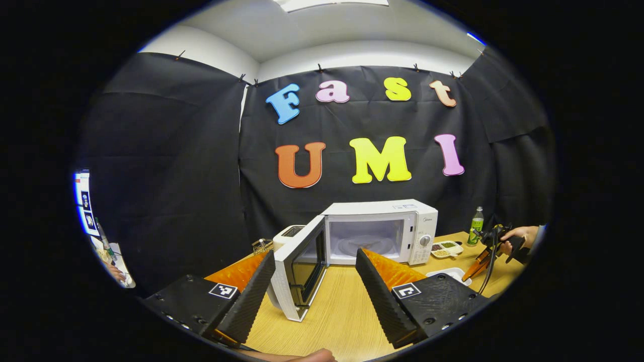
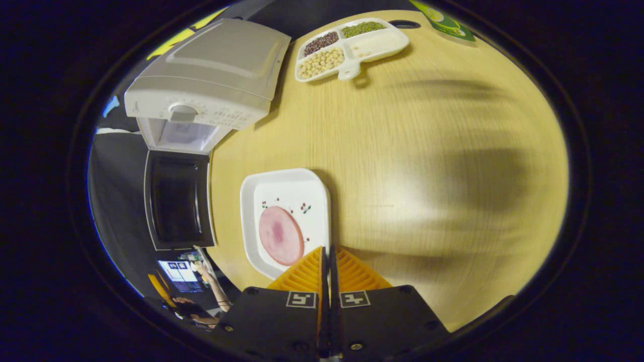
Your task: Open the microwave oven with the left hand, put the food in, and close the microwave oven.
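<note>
Door (image 1: 297,266) of microwave (image 1: 380,229) swung open; left tongs (image 1: 314,281) spread wide, empty; right tongs (image 2: 327,261) closed at rim of plate (image 2: 287,221) with food (image 2: 280,235), on worktop (image 2: 427,166); next, probably: carry plate into cavity.

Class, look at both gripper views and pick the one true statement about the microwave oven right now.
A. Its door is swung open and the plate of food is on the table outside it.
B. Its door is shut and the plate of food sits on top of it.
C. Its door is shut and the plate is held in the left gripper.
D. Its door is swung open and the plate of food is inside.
A: the microwave oven stands with its door swung wide, its cavity bare, while the plate of food lies on the table at the right gripper's closed fingers.
</note>
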`<action>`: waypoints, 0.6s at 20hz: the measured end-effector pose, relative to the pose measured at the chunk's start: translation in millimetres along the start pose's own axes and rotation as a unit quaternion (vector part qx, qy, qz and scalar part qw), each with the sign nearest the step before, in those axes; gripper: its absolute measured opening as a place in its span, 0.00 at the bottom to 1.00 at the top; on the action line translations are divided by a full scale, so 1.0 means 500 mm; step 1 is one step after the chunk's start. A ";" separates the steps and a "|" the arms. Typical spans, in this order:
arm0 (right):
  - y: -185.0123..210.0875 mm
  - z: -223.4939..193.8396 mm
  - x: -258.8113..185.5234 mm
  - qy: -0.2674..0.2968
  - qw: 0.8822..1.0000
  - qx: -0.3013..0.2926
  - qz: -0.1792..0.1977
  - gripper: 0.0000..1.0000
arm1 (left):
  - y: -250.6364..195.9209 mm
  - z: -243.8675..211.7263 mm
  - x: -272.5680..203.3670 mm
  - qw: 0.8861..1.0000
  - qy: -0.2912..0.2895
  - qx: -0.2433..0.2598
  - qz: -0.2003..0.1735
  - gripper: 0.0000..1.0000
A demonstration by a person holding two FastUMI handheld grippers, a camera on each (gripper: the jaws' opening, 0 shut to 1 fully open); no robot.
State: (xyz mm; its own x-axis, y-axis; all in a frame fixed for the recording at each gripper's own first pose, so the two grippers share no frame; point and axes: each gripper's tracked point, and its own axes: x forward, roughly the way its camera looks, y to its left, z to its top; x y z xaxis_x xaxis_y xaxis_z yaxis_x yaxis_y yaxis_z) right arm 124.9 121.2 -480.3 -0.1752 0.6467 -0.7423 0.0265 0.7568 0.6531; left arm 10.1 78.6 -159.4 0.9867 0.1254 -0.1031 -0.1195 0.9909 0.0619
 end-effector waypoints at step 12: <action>0.020 -0.067 -0.099 -0.088 0.996 0.026 0.022 0.04 | 0.031 -0.011 -0.061 0.999 0.002 -0.029 -0.013 0.84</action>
State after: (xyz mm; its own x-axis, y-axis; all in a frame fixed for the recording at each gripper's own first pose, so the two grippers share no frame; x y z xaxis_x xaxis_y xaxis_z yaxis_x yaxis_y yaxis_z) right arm 101.1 93.5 -431.9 0.0018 0.6827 -0.7307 0.0813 0.7282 0.6805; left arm -22.6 90.3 -160.5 0.9892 0.1003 -0.1072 -0.1007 0.9949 0.0017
